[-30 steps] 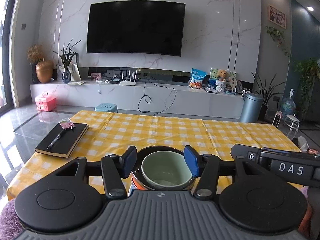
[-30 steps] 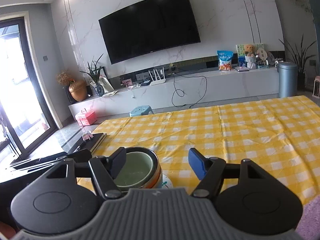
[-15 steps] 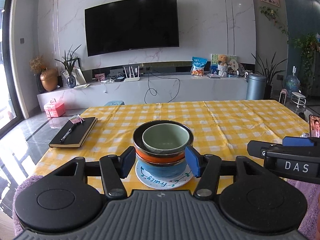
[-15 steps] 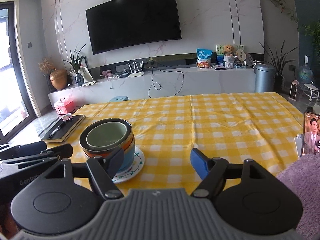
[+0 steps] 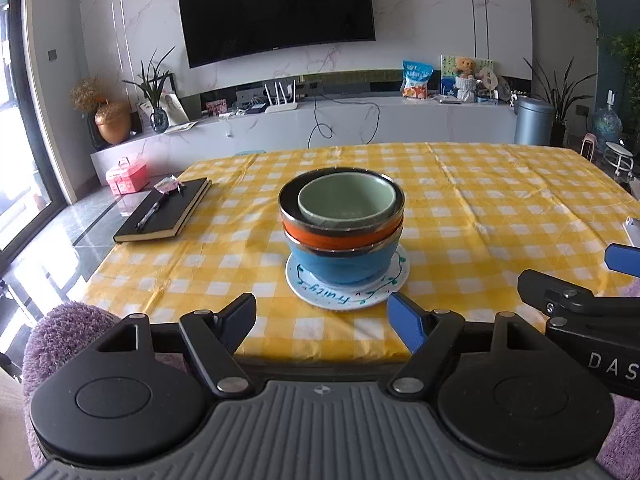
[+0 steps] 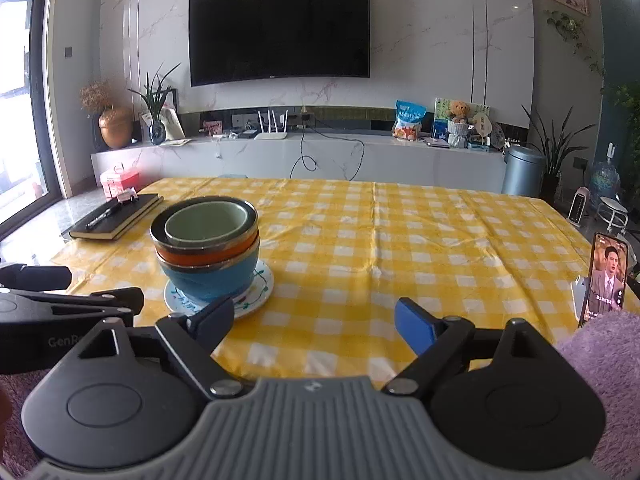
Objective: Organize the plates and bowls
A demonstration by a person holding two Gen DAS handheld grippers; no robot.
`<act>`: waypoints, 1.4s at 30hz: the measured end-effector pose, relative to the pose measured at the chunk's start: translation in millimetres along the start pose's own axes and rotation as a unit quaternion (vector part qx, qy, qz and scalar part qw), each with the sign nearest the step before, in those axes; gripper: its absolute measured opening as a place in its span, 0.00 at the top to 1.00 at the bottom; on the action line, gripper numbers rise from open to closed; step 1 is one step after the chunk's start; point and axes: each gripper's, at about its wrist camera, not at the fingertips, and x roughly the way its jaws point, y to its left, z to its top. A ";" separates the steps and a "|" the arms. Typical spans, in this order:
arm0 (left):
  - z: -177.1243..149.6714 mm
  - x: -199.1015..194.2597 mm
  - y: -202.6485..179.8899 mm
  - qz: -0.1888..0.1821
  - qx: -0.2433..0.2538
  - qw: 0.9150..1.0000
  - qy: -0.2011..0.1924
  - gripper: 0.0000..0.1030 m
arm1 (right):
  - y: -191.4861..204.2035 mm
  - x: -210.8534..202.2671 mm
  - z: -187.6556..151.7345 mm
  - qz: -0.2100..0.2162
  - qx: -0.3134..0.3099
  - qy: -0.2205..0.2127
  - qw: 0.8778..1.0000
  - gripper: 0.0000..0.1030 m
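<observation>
A stack of bowls (image 5: 342, 232), green nested in orange over blue, sits on a white plate (image 5: 347, 286) near the front edge of the yellow-checked counter (image 5: 480, 216). The left claw (image 5: 322, 322) and right claw (image 6: 314, 320), which flanked the bowls a second ago, have drawn back toward the counter's edge, their jaws opening with nothing between them. A black notebook (image 5: 162, 210) lies to the left.

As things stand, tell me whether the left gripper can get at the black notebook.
Probably yes. The left gripper, jaws opening and empty, sits at the table's near edge; the notebook lies ahead to its left, with bare cloth between. The bowl stack stands off to the side.
</observation>
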 end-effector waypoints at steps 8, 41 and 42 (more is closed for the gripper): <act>-8.5 6.7 10.2 0.003 -0.022 0.999 0.034 0.15 | 0.4 5.5 -6.4 0.012 0.007 0.023 1.000 0.15; -5.9 -6.5 7.0 0.016 -0.016 1.000 0.013 0.14 | 4.1 -1.2 -6.7 0.017 0.000 0.013 1.000 0.13; -5.7 -7.0 7.9 0.016 -0.017 1.000 0.013 0.14 | 4.5 -1.0 -7.0 0.017 0.000 0.013 1.000 0.13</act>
